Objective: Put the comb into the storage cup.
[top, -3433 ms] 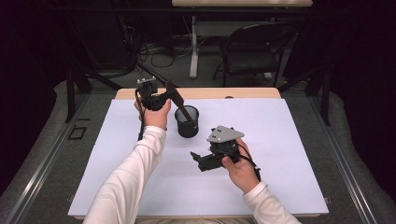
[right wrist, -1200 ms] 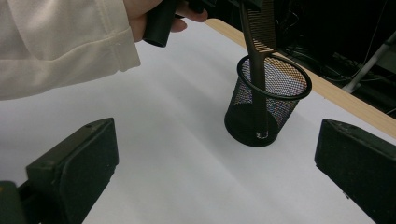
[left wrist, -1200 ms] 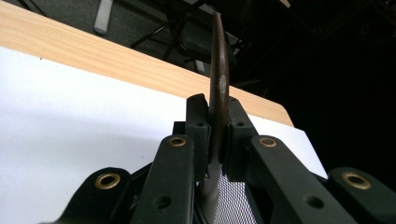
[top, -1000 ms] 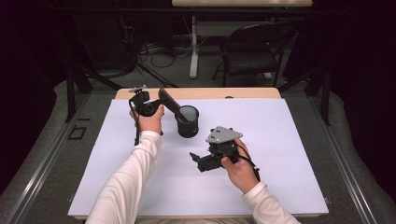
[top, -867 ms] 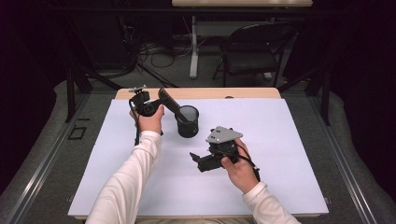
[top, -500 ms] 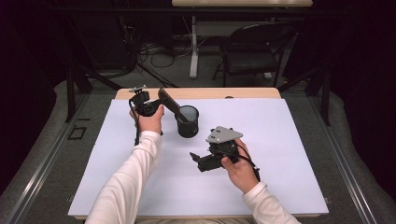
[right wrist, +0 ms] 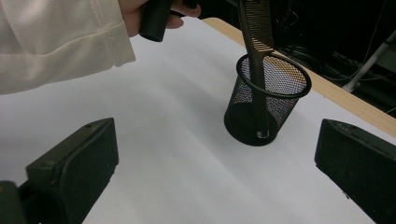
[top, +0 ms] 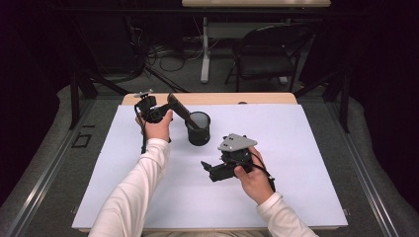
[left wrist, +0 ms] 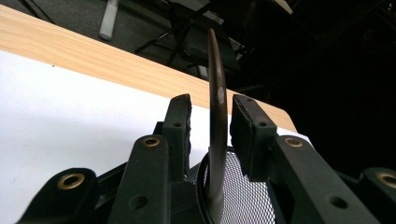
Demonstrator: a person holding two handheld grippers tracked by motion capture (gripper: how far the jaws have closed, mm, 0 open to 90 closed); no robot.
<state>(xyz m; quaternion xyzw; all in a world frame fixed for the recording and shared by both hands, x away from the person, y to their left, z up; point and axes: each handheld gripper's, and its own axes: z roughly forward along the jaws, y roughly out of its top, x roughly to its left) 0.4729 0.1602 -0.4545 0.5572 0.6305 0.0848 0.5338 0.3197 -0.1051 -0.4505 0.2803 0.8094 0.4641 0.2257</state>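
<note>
A dark brown comb [top: 179, 108] leans with its lower end inside the black mesh cup [top: 198, 129] at the far middle of the white sheet. My left gripper [top: 170, 104] is at the comb's upper part, left of the cup. In the left gripper view the comb [left wrist: 215, 93] stands edge-on between the pads with a gap on each side. The jaws have just been opening and no longer press it. My right gripper [top: 207, 169] hovers open and empty near the front of the sheet. It looks at the cup [right wrist: 264, 100] and the comb [right wrist: 257, 28].
A white sheet [top: 296, 163] covers the table. A strip of bare wood [top: 257, 98] runs along the far edge. A folding chair [top: 269, 54] and a table leg [top: 204, 49] stand on the floor beyond. The person's left sleeve [right wrist: 56, 42] lies across the sheet's left side.
Since the earliest frame the comb's lower end has gone down into the cup and it now leans there. Over the last second both hands look still in the high view.
</note>
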